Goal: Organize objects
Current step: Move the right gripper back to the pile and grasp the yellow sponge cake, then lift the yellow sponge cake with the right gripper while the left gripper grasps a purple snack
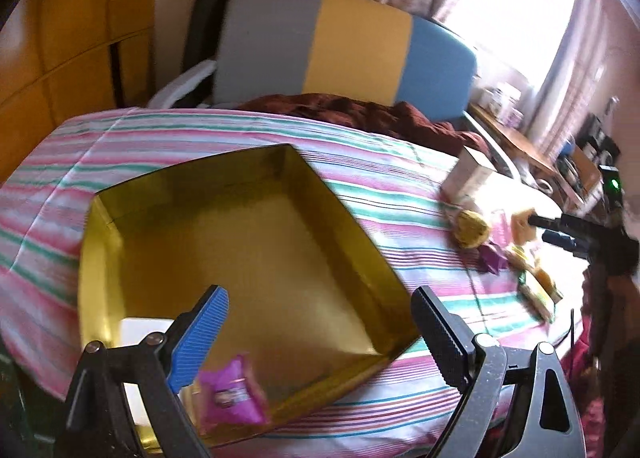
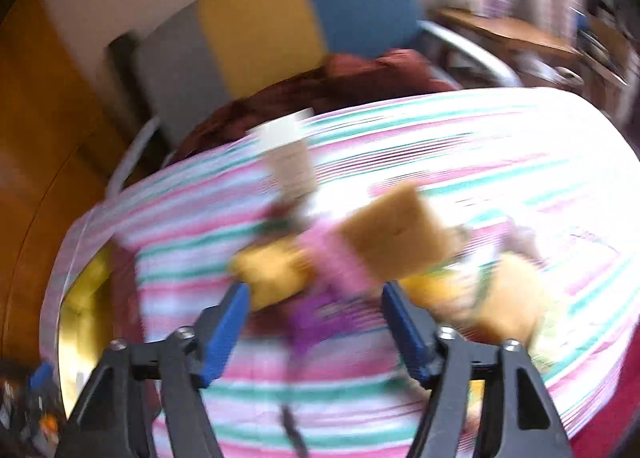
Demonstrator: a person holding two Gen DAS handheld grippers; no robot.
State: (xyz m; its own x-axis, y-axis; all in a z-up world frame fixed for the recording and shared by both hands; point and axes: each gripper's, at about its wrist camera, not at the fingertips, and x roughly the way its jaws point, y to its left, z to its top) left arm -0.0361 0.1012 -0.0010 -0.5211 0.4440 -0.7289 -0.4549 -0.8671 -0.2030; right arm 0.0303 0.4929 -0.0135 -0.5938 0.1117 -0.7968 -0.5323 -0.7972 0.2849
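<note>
Writing on the pink packet is too blurred for me to read; no label anywhere is legible. In my left wrist view that packet sits at lower centre, in the near corner of the gold tray, just beside the blue finger of my left gripper, whose fingers stand wide apart with nothing between them. The tray rests on the striped bedsheet. In my right wrist view, badly smeared, my right gripper is spread apart, clamped on nothing; a purple packet lies below its gap, a tan block beyond at centre. Farther back, the white box.
</note>
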